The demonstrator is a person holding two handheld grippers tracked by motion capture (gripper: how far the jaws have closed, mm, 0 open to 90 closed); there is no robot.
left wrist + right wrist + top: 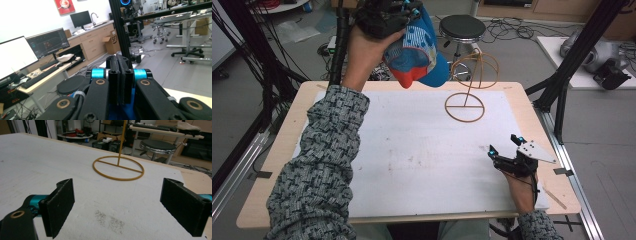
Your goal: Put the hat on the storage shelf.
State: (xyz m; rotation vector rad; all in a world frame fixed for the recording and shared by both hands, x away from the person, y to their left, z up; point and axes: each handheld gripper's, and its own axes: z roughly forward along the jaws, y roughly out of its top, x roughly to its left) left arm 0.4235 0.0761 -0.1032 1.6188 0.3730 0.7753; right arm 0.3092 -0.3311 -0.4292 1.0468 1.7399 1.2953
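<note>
In the high view, your left tongs (387, 17) hold a blue cap (419, 47) with an orange brim high above the far left part of the counter (272, 165). The cap hangs free in the air, near the wire stand (469, 90) but not touching it. The stand is at the far right of the white mat (412, 150), with its flat ring on the mat and its round top rising over the far edge. So I judge that the lifting is done, and what is left is to carry the cap across and set it on the top of the stand. The way between the cap and the stand is free. Your right tongs (504, 147) rest low on the near right of the mat, well apart from the stand and close to the right edge of the counter.

In the left gripper view, the left tongs (120, 80) are pressed together, and a little blue shows below them, which I take for the cap's cloth pinched there.

In the right gripper view, the right tongs (122, 207) are spread wide with nothing between them. The ring of the stand (118, 168) lies straight ahead on the mat, and beyond it the counter ends soon, so you have little room behind the stand.
</note>
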